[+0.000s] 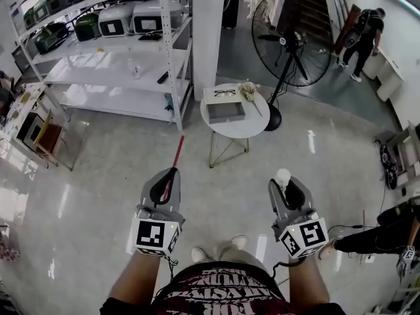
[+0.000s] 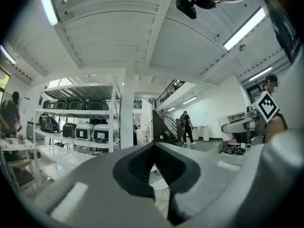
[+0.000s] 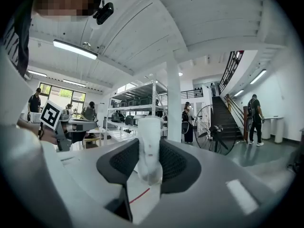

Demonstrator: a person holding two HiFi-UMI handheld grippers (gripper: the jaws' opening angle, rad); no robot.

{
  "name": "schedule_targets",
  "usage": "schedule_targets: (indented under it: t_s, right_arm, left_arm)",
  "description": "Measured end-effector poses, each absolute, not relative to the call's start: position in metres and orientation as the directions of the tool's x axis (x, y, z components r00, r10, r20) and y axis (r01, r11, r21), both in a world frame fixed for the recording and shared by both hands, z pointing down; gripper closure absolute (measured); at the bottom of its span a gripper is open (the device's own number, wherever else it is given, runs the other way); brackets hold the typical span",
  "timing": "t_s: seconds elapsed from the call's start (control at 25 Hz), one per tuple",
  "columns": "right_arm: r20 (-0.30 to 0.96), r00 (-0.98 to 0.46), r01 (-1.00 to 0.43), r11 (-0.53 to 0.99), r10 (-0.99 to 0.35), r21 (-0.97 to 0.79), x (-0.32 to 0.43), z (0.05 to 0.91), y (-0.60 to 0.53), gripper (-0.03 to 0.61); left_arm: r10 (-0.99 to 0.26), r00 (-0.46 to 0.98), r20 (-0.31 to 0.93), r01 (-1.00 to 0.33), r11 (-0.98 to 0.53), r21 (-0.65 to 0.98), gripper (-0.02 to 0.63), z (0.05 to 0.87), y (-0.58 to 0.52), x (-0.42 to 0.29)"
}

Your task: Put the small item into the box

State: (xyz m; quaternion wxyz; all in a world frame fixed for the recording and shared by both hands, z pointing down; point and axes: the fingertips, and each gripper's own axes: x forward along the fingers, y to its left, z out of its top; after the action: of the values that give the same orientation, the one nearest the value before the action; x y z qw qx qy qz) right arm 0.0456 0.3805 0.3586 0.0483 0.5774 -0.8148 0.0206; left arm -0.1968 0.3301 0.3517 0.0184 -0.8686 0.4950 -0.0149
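My right gripper (image 1: 287, 184) is shut on a small white item (image 1: 283, 175), which stands upright between the jaws (image 3: 149, 148) in the right gripper view. My left gripper (image 1: 169, 178) is shut with nothing in it; its jaws meet at a thin seam (image 2: 153, 171). Both grippers are held low in front of my body, over the floor. Ahead stands a small round white table (image 1: 252, 126) with a shallow grey open box (image 1: 226, 111) on it. Black glasses (image 1: 224, 92) lie behind the box, dried flowers (image 1: 249, 90) to its right.
A white shelving rack (image 1: 125, 64) with boxed appliances stands at the left. A white pillar (image 1: 208, 25) and a black standing fan (image 1: 293, 41) are behind the table. A red line (image 1: 177, 153) marks the floor. A person (image 1: 363, 35) walks at far right; another sits lower right (image 1: 387, 231).
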Motion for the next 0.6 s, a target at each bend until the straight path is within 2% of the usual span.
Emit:
schedule_targets:
  t_s: [0.2, 0.6]
  right_arm:
    - [0.092, -0.312, -0.948, 0.316, -0.946, 0.027, 0.046, 0.357, 0.391, 0.425]
    - [0.088, -0.321, -0.946, 0.324, -0.943, 0.025, 0.060, 0.359, 0.368, 0.423]
  left_arm:
    - [-0.866, 0.501, 0.019, -0.865, -0.501, -0.022, 0.614, 0.366, 0.331, -0.213]
    - [-0.855, 0.517, 0.034, -0.856, -0.518, -0.013, 0.614, 0.374, 0.309, -0.192]
